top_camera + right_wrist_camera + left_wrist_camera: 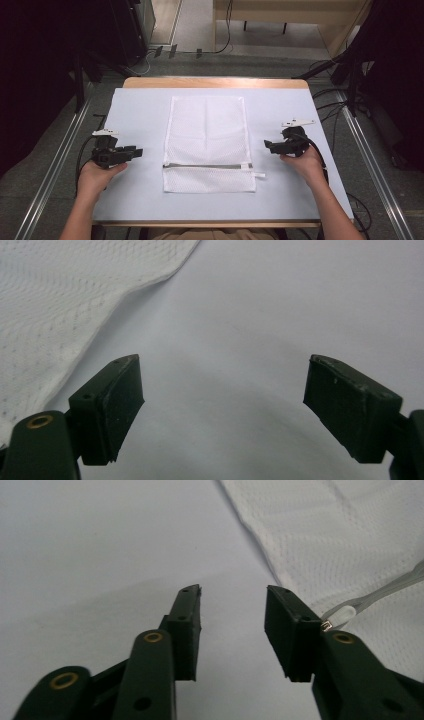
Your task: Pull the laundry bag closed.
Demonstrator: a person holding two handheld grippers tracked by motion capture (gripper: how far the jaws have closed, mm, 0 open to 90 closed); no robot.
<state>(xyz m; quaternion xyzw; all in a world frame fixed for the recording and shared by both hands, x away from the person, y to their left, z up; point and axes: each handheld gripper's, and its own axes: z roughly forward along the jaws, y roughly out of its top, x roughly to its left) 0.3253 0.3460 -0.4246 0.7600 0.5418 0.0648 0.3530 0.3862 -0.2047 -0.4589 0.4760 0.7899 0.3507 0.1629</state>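
A pale blue-grey surface (140, 107) with a wooden edge (215, 82) fills the middle of the frame; grey carpet floor (50, 150) lies around it; metal rails (55, 165) run down the left and right sides; dark stands (75, 75) occupy the upper corners; a light wooden bench (290, 12) sits at the upper right; black cables (227, 30) trail across the floor at the top.

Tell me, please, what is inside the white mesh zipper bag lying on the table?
The white mesh zipper bag lies flat on the pale blue table cover, with no bulge showing. Its grey zipper looks closed, and the mesh is too dense to see through, so thin contents stay hidden.
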